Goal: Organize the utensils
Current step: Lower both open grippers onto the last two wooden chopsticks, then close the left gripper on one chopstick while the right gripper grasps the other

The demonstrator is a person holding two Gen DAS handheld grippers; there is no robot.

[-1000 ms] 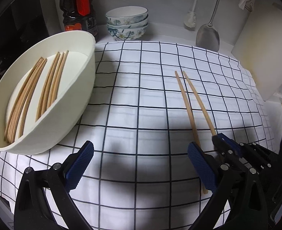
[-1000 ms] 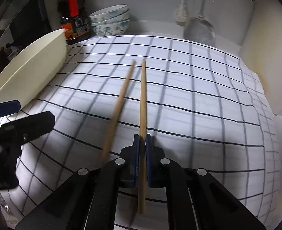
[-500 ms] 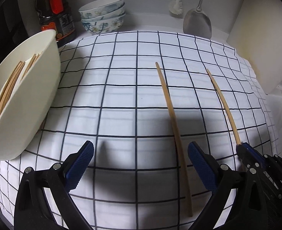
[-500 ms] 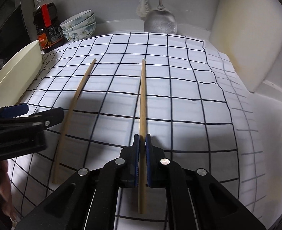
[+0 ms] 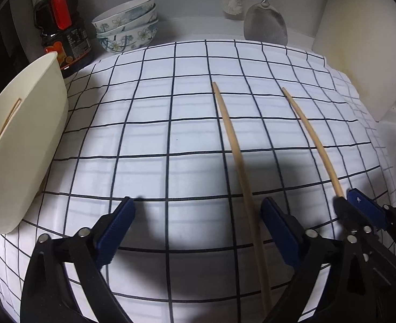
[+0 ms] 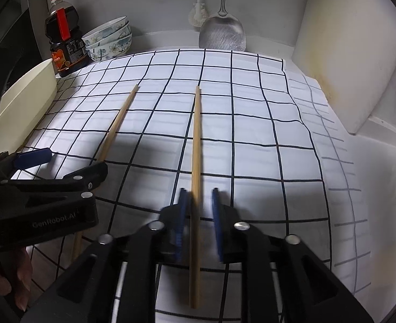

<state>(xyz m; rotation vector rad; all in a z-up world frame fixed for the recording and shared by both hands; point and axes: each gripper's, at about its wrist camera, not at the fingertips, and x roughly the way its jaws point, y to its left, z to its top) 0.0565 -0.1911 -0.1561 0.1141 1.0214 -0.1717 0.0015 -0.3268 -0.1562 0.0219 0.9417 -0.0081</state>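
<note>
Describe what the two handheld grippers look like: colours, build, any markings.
Both grippers are black plastic linkages with silver pivot pins and flat, ribbed blue pads. The left gripper carries pale "GenRobot.AI" lettering on its body; the right gripper shows no marking. No cables or sleeves are visible.

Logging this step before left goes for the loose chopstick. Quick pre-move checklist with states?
1. Left gripper wide enough: ok, though its jaws are closing slightly.
2. Left chopstick between the left jaws: ok, close to the right-hand pad.
3. Right gripper clear of right chopstick: not ok, jaws opening, stick between them.
4. Chopsticks apart on the checked cloth: ok.
5. White tray in view for drop-off: ok, at left.
6. Room left in the tray: cannot tell.
</note>
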